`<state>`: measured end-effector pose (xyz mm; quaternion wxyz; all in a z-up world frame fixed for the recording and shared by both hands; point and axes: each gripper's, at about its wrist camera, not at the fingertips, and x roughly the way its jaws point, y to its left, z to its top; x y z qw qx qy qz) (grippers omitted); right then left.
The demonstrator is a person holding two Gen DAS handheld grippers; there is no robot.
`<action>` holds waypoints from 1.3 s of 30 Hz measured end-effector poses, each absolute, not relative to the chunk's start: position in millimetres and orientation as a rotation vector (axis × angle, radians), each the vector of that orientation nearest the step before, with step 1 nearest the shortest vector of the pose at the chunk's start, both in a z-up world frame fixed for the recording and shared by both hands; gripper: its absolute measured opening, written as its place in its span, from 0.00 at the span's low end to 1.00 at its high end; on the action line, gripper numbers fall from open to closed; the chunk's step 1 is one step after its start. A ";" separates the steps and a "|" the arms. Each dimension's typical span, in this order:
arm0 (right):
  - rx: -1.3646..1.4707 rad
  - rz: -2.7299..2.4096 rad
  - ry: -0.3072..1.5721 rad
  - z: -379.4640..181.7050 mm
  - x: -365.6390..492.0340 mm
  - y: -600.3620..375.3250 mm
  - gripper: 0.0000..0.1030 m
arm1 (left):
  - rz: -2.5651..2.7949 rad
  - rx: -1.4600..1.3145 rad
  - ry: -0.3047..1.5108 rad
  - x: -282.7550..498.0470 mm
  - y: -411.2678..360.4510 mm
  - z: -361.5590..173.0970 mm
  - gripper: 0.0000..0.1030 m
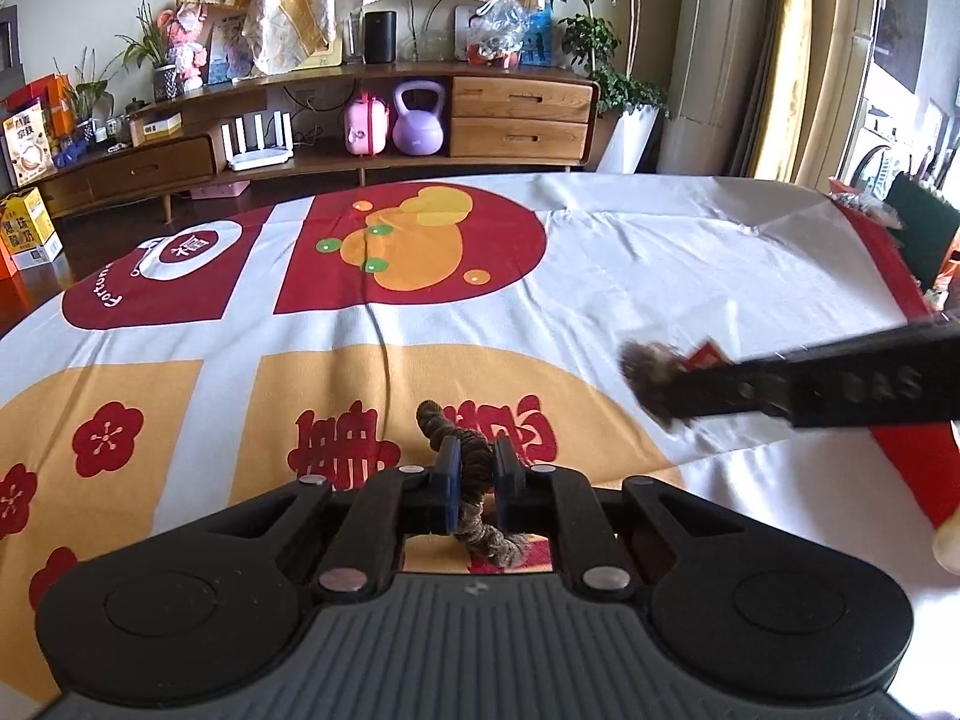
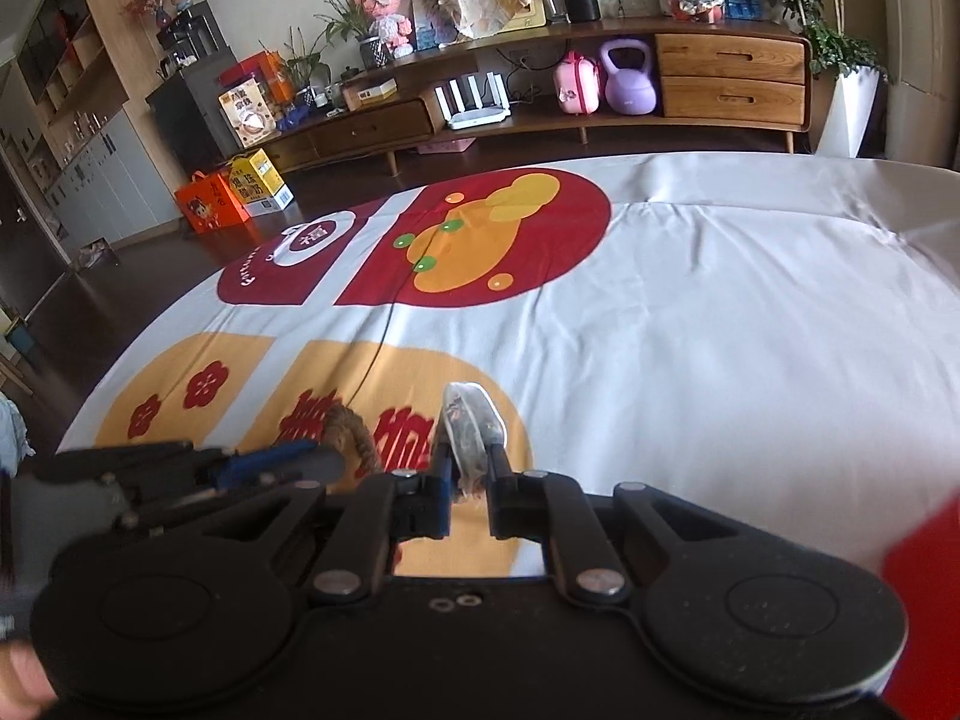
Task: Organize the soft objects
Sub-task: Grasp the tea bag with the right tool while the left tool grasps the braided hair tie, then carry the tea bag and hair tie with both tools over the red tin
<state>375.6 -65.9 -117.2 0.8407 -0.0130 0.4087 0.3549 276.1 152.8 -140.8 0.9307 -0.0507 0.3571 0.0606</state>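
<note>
Left wrist view, nearest the lens: the left hand-held gripper (image 1: 478,468) is clenched on a brown braided rope piece (image 1: 474,483), which passes between the two blue pads (image 1: 450,483); one end curls up above the fingertips and the other hangs below them. Underneath lies the printed cloth (image 1: 630,276), white with red and orange panels, plum-blossom motifs and red characters, covering the surface. A thin dark cord (image 1: 384,360) runs across the cloth toward 12 o'clock. At 3 o'clock the right hand-held gripper (image 1: 672,390) enters as a dark, blurred bar, its tip grasping a fuzzy brown item (image 1: 645,372) with a red tag (image 1: 705,355) beside it; what the item is cannot be told.

Right wrist view: the right hand-held gripper (image 2: 465,468) grips a clear wrapper with dark fuzzy contents (image 2: 468,426) that stands up above the fingertips. At 9 o'clock the left hand-held gripper (image 2: 270,462) shows side-on and blurred, the rope piece (image 2: 351,432) at its tip, just beside the right gripper.

Far field, 12 o'clock: a low wooden TV cabinet (image 1: 522,114) holding a purple kettlebell (image 1: 419,120), a pink case (image 1: 364,126) and a white router (image 1: 259,141); potted plants (image 1: 591,30) stand at 1 o'clock.
</note>
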 end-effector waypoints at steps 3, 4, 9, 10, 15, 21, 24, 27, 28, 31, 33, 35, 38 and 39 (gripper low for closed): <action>-0.017 0.744 0.856 -109.3 359.7 -84.1 0.10 | 0.113 -0.110 0.724 265.9 150.0 -131.6 0.10; -0.010 0.742 0.855 -106.6 354.6 -90.6 0.10 | 0.106 -0.112 0.721 262.1 148.6 -128.3 0.10; 0.011 0.737 0.847 -93.4 328.5 -120.3 0.10 | 0.086 -0.111 0.708 243.0 137.8 -110.5 0.09; 0.014 0.735 0.845 -90.5 323.9 -125.9 0.10 | 0.080 -0.113 0.707 239.0 135.1 -106.6 0.09; 0.031 0.724 0.835 -77.8 301.5 -150.8 0.10 | 0.046 -0.116 0.700 219.4 114.8 -86.7 0.09; 0.053 0.709 0.806 -63.2 279.9 -181.3 0.10 | -0.010 -0.116 0.695 200.0 84.7 -63.0 0.09; 0.061 0.694 0.794 -57.6 271.2 -197.9 0.10 | -0.044 -0.100 0.686 191.5 65.3 -52.1 0.09; 0.072 0.678 0.779 -53.2 264.5 -215.1 0.10 | -0.074 -0.093 0.675 184.3 46.2 -41.8 0.09; 0.075 0.673 0.774 -52.0 262.6 -221.0 0.10 | -0.085 -0.091 0.671 182.2 39.9 -38.5 0.09; 0.079 0.655 0.761 -49.1 256.4 -239.8 0.10 | -0.112 -0.083 0.662 177.0 20.8 -29.4 0.10; 0.086 0.639 0.755 -47.3 254.8 -252.7 0.10 | -0.133 -0.078 0.655 174.5 7.7 -24.3 0.09; 0.092 0.622 0.745 -45.2 253.2 -266.1 0.10 | -0.152 -0.071 0.649 172.4 -6.5 -19.5 0.09; 0.106 0.596 0.732 -43.8 252.2 -288.2 0.10 | -0.187 -0.064 0.643 172.4 -26.0 -14.6 0.09; 0.109 0.586 0.729 -43.7 252.5 -295.0 0.10 | -0.199 -0.060 0.641 172.2 -32.6 -13.5 0.09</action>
